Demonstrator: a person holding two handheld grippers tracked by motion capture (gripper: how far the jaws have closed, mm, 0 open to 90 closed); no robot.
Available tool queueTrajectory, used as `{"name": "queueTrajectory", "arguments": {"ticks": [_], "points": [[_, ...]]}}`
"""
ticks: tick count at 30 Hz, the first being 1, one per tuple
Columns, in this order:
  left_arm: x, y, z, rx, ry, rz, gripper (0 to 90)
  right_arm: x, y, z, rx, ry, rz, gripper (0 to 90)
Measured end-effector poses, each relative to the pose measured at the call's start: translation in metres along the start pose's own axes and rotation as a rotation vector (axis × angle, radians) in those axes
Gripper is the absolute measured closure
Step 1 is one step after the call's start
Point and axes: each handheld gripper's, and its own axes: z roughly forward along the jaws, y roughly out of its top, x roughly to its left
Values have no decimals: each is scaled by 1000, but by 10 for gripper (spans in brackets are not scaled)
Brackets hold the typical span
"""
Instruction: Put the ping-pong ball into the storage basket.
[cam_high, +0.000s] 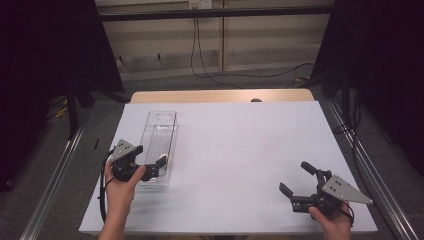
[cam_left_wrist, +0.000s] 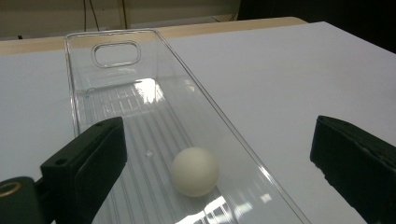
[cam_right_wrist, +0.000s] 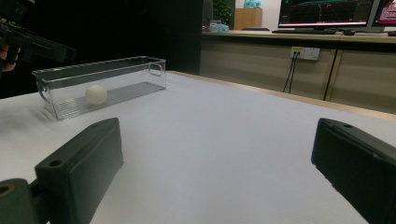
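A long clear plastic bin lies on the left of the white table, running away from me. A white ball rests on its ribbed floor near the close end, and it is also seen through the bin wall. My left gripper hovers over the bin's near end, open, with the ball low between its jaws and untouched. In its own view, the left gripper has both jaws spread wide. At the front right, my right gripper is open above bare table, holding nothing.
White sheet covers the table, with a wooden edge at the far side. Metal rails run along both sides. A cable hangs over the floor behind. Monitors stand on a far counter.
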Motion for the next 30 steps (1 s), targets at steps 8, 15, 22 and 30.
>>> {"name": "queueTrajectory", "arguments": {"ticks": [8,15,22,30], "points": [[0,-3,-2,5,6,2,42,0,0,0,0,0,-1,16],[0,-7,-3,-2,9,-4,42,0,0,0,1,1,-2,16],[2,-11,-5,-4,9,-6,42,0,0,1,2,1,0,16],[2,-13,-6,-7,10,-9,43,0,0,0,7,4,-4,16]]}}
